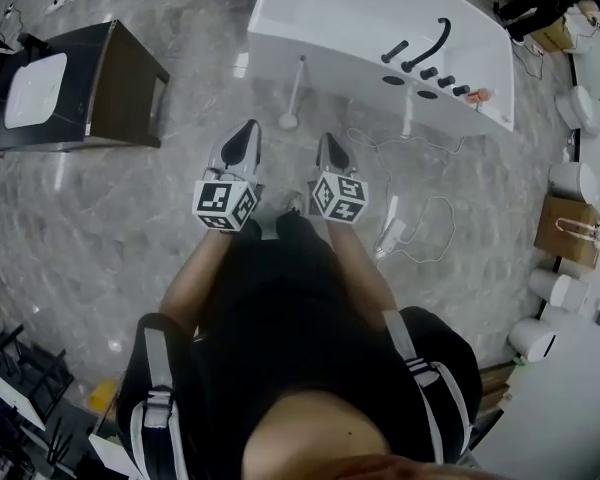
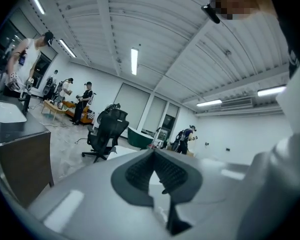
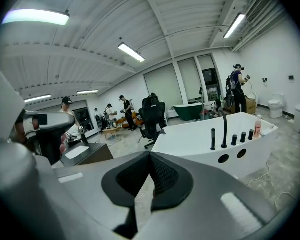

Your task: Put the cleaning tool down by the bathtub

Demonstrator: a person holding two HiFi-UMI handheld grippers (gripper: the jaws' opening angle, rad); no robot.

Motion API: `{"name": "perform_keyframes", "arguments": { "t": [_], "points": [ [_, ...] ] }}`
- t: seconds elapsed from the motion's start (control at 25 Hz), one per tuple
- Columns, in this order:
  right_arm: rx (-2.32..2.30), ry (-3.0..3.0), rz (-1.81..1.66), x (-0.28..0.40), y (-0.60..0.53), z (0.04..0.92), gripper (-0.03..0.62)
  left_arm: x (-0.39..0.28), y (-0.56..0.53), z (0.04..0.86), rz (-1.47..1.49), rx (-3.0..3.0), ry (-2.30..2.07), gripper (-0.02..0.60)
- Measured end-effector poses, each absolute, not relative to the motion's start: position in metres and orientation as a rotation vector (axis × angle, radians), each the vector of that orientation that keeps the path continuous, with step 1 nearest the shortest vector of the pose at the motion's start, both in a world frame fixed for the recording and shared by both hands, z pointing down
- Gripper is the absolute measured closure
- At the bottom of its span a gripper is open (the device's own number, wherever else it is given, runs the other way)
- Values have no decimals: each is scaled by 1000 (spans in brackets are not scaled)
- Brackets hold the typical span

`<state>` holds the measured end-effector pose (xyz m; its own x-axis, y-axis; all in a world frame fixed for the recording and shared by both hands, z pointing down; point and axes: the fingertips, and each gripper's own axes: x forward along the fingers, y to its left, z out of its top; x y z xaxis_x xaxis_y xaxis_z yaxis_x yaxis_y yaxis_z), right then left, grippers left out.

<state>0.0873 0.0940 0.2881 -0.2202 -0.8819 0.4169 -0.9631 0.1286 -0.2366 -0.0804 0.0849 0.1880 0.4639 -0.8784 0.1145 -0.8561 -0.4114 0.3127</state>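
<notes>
Both grippers, seen from above and along their own jaws. I hold the left gripper [image 1: 248, 132] and the right gripper [image 1: 329, 144] side by side in front of my body, tips towards the white bathtub [image 1: 332, 60].

(a) Left gripper: the jaws are closed tip to tip. The ribbed dark pads [image 2: 139, 173] meet at the front and I see nothing between them. Beyond the tips lies an open room with a black office chair [image 2: 108, 132]. A dark cabinet [image 2: 21, 165] stands to the left of the jaws.

(b) Right gripper: the jaws are likewise closed and empty, the pads [image 3: 162, 176] touching at the tip. The bathtub fills the view ahead and to the right of the jaws. A curved black faucet [image 3: 224, 128] and a row of black knobs stand on its deck.

(c) The cleaning tool [image 1: 296, 90], a long white handle with a round head, is in neither gripper. It lies ahead of both sets of jaws, nearly on the line between them. Its handle leans on the outer wall of the bathtub and its head rests on the marble floor [image 1: 130, 218] just beside the tub, well apart from the tips.

(d) A white cable [image 1: 432, 216] trails over the floor to the right of the right jaws
</notes>
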Motion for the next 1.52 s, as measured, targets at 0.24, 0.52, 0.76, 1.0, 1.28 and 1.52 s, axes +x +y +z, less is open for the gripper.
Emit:
{"name": "perform_keyframes", "arguments": {
  "t": [0.24,0.52,0.76,1.0,1.28,1.52],
  "points": [
    [1878,-2250,632,78,118,248,594,-80,101,169,-110,2442,-1410,572],
    [1910,-2305,559,69,134,200,595,-79,117,155,-121,2483,-1348,572],
    [1933,-2329,480,66,139,177,595,-83,124,158,-133,2463,-1347,572],
    [1931,-2342,456,68,140,169,595,-82,125,154,-135,2471,-1361,572],
    [1917,-2348,449,70,144,171,595,-78,125,157,-130,2471,-1357,572],
    [1925,-2333,441,72,144,172,595,-74,123,157,-122,2486,-1349,572]
  ]
}}
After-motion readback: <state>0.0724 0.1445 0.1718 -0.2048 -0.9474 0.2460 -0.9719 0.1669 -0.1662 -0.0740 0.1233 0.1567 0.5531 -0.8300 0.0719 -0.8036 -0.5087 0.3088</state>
